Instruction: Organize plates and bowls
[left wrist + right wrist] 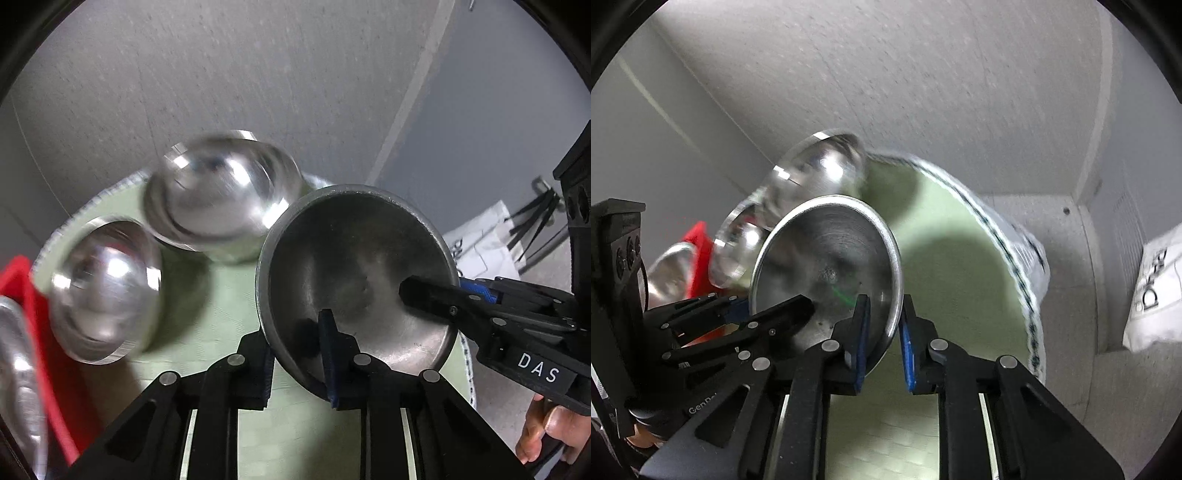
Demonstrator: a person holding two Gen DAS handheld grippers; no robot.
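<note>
Both grippers hold one steel bowl [354,280] by its rim, tilted above a pale green mat [207,332] on the worktop. The left gripper [297,354] has its fingers closed on the near rim, one blue pad inside the bowl and one outside. The right gripper [884,339] straddles the rim on the opposite side, one finger inside and one outside; its outer pad seems to stand slightly off the metal, so I cannot tell whether it grips firmly. Two more steel bowls, blurred, lie on the mat: one [218,195] behind the held bowl, another [103,288] left of it. A red bin [40,325] stands at the mat's left edge with a steel plate [18,380] in it. A white bag [1156,291] lies to the right.
</note>
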